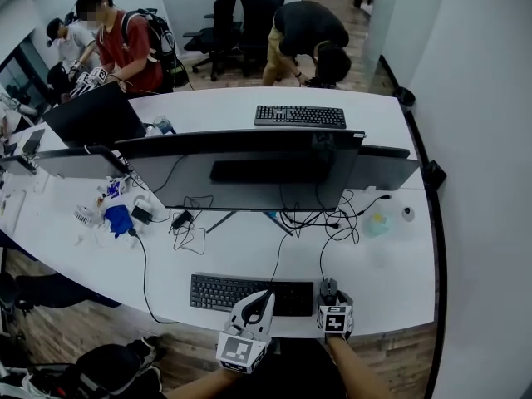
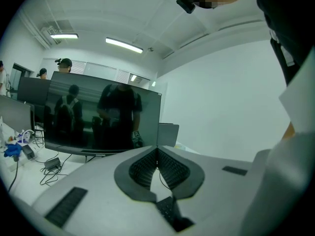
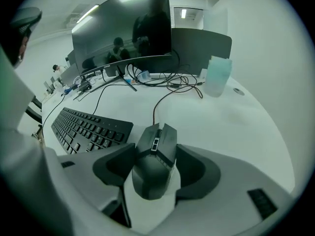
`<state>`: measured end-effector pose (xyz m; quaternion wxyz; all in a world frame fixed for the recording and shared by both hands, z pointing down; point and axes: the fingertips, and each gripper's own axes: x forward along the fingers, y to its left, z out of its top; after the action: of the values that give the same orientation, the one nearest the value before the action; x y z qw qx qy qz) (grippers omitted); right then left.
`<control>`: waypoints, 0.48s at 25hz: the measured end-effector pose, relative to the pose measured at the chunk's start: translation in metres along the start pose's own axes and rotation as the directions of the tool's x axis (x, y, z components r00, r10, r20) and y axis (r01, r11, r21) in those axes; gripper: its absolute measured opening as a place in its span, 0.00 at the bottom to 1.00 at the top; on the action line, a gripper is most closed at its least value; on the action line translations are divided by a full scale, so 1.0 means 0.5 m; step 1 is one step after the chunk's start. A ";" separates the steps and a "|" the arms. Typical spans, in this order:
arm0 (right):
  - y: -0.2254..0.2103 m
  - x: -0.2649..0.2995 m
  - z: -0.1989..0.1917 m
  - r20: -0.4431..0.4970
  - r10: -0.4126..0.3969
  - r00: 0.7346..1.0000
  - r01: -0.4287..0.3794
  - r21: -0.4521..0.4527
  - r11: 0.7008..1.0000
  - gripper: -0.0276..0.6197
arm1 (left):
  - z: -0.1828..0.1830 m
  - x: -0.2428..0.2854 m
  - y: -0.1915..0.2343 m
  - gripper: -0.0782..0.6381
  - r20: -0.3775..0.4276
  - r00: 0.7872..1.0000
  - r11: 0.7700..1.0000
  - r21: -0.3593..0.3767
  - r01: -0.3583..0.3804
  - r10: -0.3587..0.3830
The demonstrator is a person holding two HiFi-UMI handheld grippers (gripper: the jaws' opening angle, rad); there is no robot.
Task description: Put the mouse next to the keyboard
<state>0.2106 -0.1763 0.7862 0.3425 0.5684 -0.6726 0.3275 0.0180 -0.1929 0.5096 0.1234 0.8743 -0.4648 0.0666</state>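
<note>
Just off keyboard (image 3: pixel 88 129) at three o'clock, mouse (image 3: pixel 155 156) pinched across its flanks by right gripper (image 3: pixel 156 149); probably light, rigid, smooth-shelled, corded, best gripped mid-body. Left gripper (image 2: pixel 157 154) closed tight, empty.

Mouse (image 1: pixel 329 288) just right of keyboard (image 1: pixel 224 292) (right tool (image 1: pixel 330 299) on it), left tool (image 1: pixel 266 298) alongside.

Monitor (image 2: pixel 103 118) bezel logo: lower left of the left gripper view, too small to read.
Keyboard (image 3: pixel 89 129) key legends: blurred, unreadable.
</note>
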 end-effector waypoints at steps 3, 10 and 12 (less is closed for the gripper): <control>0.003 0.007 0.000 0.001 0.030 1.000 -0.030 0.023 0.999 0.47 | -0.006 0.005 -0.010 0.12 -0.007 1.000 1.000 0.014 0.009 -0.009; -0.008 -0.037 0.029 0.066 -0.002 0.998 0.002 0.010 1.000 0.49 | 0.013 -0.002 -0.032 0.12 0.028 0.999 0.999 0.033 0.028 -0.029; -0.004 -0.071 0.053 0.118 -0.017 0.993 0.016 0.011 1.000 0.48 | 0.021 -0.020 -0.030 0.12 0.044 0.999 0.999 0.036 0.027 -0.028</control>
<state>0.2146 -0.1797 0.7422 0.3021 0.5941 -0.6852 0.2938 0.0249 -0.1798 0.4946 0.0984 0.8839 -0.4541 0.0537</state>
